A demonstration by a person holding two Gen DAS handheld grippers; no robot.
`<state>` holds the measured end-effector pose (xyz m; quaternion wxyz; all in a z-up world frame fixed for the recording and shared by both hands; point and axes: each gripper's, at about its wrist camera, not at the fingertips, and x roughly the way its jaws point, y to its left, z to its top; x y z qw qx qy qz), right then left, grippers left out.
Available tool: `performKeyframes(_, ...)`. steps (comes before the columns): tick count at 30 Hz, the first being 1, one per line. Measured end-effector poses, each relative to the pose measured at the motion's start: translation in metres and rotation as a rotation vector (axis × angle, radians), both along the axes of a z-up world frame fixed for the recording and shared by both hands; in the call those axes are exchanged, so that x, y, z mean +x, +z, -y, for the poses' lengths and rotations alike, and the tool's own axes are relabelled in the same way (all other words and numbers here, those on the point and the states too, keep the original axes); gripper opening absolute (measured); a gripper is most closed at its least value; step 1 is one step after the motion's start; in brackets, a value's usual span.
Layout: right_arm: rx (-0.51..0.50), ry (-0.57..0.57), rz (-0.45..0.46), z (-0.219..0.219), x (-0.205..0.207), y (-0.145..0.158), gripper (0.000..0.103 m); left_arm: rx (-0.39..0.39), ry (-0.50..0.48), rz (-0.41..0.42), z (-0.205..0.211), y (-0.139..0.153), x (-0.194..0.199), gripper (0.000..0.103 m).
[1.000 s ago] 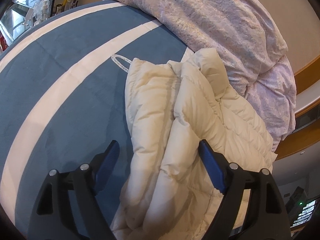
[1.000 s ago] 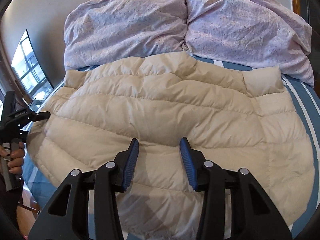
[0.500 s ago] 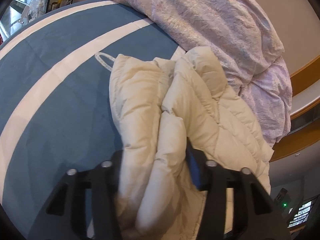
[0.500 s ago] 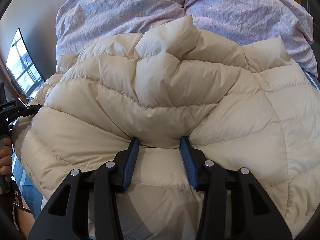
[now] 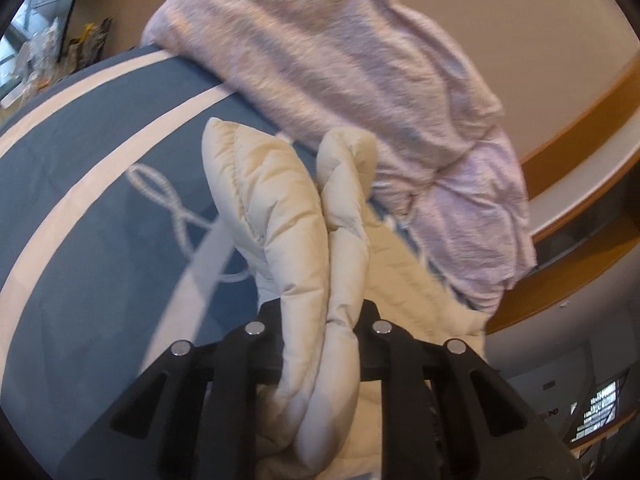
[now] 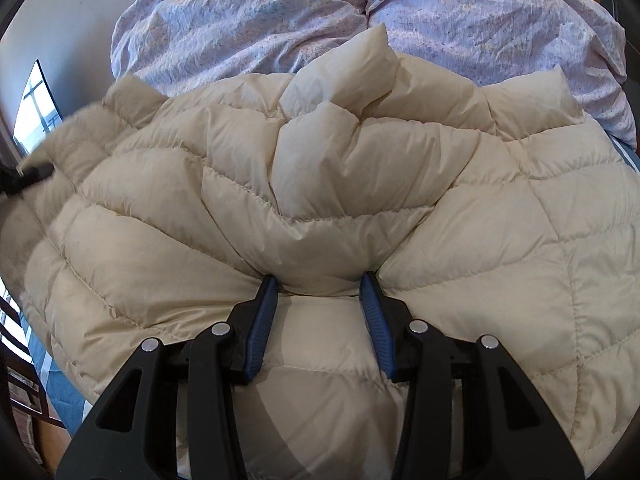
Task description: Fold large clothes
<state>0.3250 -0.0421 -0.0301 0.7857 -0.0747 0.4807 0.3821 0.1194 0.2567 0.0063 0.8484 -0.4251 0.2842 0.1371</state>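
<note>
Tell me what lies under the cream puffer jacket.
The cream puffer jacket lies on a blue white-striped bedspread, seen beside it. Whatever is directly beneath is covered.

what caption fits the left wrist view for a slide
Left gripper, jaws just closed, pinches a bunched edge of the cream puffer jacket over the blue striped bedspread.

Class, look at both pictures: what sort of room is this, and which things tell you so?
Most likely a bedroom. A blue bedspread with pale stripes covers a bed, lilac pillows lie at its head, and a cream jacket is spread on top.
</note>
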Motion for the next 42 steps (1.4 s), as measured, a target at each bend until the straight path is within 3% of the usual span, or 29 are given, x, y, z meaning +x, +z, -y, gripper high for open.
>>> performKeyframes(7, 0.001, -0.001, -0.001, 0.001, 0.0, -0.001, 0.046, 0.044, -0.109, 0.074, 0.046, 0.044, 0.032, 0.018)
performKeyframes(19, 0.001, -0.012, 0.004, 0.002, 0.003, -0.003, 0.046, 0.023, -0.317, 0.139, 0.136, 0.069, 0.094, 0.018)
performKeyframes(28, 0.021, -0.022, -0.018, 0.004, 0.012, -0.005, 0.046, -0.033, -0.421, 0.135, 0.182, 0.058, 0.132, 0.018)
performKeyframes(36, 0.068, -0.03, -0.055, 0.019, 0.026, -0.003, 0.046, -0.079, -0.42, 0.116, 0.191, 0.045, 0.153, 0.019)
performKeyframes(42, 0.065, -0.011, -0.025, 0.039, 0.035, 0.005, 0.046, -0.096, -0.412, 0.083, 0.202, 0.028, 0.16, 0.019)
